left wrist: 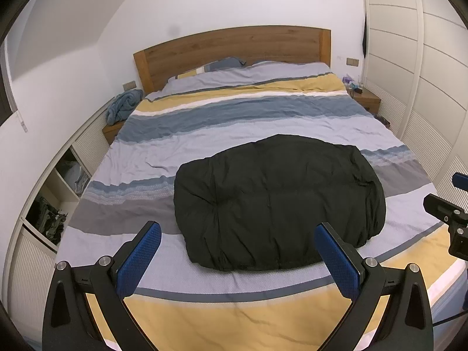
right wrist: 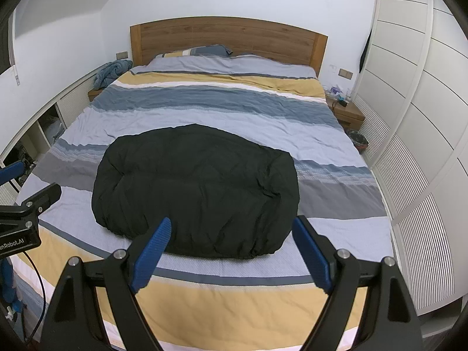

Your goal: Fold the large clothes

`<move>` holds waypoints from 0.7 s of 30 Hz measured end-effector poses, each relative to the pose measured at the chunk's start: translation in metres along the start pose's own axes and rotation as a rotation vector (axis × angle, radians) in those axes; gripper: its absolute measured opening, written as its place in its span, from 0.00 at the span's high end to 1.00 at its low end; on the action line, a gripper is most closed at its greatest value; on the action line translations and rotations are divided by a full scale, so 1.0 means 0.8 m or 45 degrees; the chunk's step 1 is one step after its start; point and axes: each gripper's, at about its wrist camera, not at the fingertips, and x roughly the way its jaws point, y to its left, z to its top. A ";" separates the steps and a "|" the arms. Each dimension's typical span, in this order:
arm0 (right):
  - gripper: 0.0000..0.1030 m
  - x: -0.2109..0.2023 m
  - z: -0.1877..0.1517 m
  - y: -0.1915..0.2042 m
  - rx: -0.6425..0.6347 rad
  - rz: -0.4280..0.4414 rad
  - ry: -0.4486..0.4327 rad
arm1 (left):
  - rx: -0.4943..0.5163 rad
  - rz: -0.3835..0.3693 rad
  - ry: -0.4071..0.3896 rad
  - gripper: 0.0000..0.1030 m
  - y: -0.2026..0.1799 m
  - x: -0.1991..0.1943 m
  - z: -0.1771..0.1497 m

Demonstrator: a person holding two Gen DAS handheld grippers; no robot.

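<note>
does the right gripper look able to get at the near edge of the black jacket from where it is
Probably yes. The right gripper is open and empty, and the black jacket's near edge lies just ahead of its fingertips on the striped duvet, with nothing between them. The left gripper stays off to the side.

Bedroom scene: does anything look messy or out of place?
Mostly tidy. The black padded garment lies in a neat bundle on the striped duvet. Only a blue blanket sits crumpled on the left nightstand.

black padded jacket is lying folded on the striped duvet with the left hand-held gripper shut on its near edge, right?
Not quite: the left hand-held gripper is open and clear of the black padded jacket, as the left wrist view shows. It does lie folded on the striped duvet.
</note>
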 end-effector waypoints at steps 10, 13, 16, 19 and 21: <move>0.18 0.000 -0.010 -0.012 0.024 -0.024 0.024 | 0.002 -0.008 0.004 0.00 0.003 0.002 -0.001; 0.18 -0.003 -0.011 -0.014 0.025 -0.031 0.022 | 0.004 -0.011 -0.002 0.00 0.002 0.001 -0.001; 0.18 -0.004 -0.012 -0.016 0.025 -0.037 0.024 | -0.002 -0.012 -0.004 0.00 0.004 0.000 -0.002; 0.18 -0.003 -0.014 -0.018 0.027 -0.044 0.031 | -0.008 -0.013 0.001 0.00 0.005 0.000 -0.004; 0.18 -0.004 -0.015 -0.018 0.030 -0.046 0.035 | -0.012 -0.010 0.010 0.00 0.007 0.002 -0.005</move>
